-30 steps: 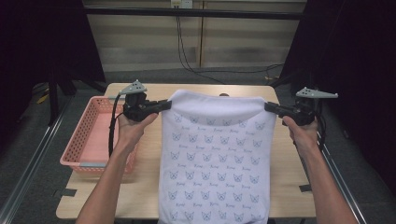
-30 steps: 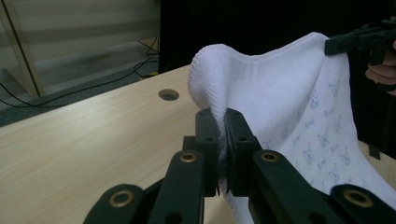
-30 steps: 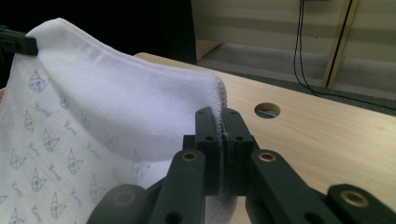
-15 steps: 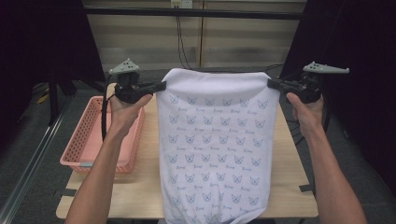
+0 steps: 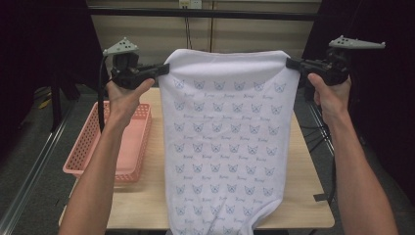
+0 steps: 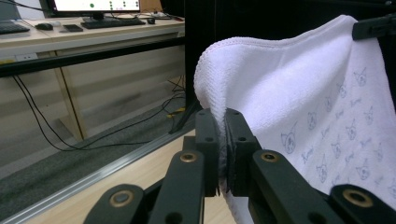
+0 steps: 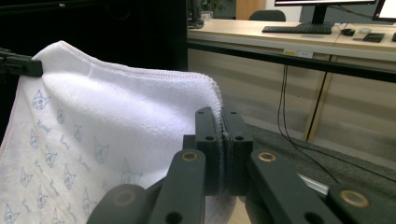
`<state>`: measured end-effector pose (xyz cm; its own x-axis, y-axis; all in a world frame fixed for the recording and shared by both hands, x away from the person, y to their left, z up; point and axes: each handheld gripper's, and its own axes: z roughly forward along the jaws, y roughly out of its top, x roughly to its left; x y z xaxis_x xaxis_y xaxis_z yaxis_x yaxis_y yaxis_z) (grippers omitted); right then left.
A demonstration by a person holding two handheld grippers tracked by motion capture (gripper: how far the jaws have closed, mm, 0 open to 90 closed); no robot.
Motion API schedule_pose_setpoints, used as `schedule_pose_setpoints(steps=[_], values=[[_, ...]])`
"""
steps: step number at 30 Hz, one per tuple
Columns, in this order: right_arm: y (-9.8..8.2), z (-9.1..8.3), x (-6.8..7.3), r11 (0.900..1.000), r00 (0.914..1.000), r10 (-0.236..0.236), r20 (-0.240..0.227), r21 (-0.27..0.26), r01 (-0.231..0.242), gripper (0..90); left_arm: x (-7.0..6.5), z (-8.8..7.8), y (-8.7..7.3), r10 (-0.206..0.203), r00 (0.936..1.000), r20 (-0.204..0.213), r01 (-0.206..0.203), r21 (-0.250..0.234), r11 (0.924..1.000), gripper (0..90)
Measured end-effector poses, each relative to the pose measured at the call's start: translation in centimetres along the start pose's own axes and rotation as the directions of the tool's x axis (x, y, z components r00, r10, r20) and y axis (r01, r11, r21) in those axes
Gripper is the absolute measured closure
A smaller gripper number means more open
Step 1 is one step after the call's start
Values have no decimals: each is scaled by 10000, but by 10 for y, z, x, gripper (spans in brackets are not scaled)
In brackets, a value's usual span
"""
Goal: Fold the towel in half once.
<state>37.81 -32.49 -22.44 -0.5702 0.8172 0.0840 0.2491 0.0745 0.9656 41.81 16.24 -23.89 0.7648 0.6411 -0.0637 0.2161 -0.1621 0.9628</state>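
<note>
Hanging above the wooden tabletop [image 5: 303, 161], the white terry towel printed with small blue cat faces [image 5: 227, 137] is pinched at its top corners by the left tool [image 5: 164, 70] at ten o'clock and the right tool [image 5: 289, 62] at two o'clock, a pink plastic basket [image 5: 93, 147] lying at nine o'clock.

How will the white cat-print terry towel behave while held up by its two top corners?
The white cat-print terry towel is probably floppy: its top edge sags between the left gripper and right gripper. Likely light. Its looped pile probably resists slipping.

The towel [image 5: 227, 147] hides the middle of the worktop [image 5: 303, 196], and the towel's bottom end is cut off at the near edge.
</note>
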Motion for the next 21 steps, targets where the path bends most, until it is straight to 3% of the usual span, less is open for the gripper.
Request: schedule_pose_setpoints(steps=[5, 10, 12, 16, 21], values=[[25, -1, -4, 9998, 9996, -91, 258, -169, 95, 868, 0, 1, 28, 246, 9995, -201, -251, -267, 9993, 861], [46, 0, -7, 9993, 9988, -177, 463, -327, 192, 868, 3, 3, 45, 278, 9988, -403, -298, -496, 9983, 861], [51, 2, -9, 9994, 9981, -132, 594, -306, 150, 869, 6, 7, 48, 57, 9991, -415, -84, -658, 9978, 862], [49, 8, -12, 9981, 9981, 229, 575, -590, -195, 870, 6, 14, 36, 83, 9991, -412, -96, -331, 9994, 862], [15, 12, -13, 9989, 9989, 407, 212, -227, -402, 870, 9, 13, 7, 53, 9997, -220, -50, 135, 9999, 861]])
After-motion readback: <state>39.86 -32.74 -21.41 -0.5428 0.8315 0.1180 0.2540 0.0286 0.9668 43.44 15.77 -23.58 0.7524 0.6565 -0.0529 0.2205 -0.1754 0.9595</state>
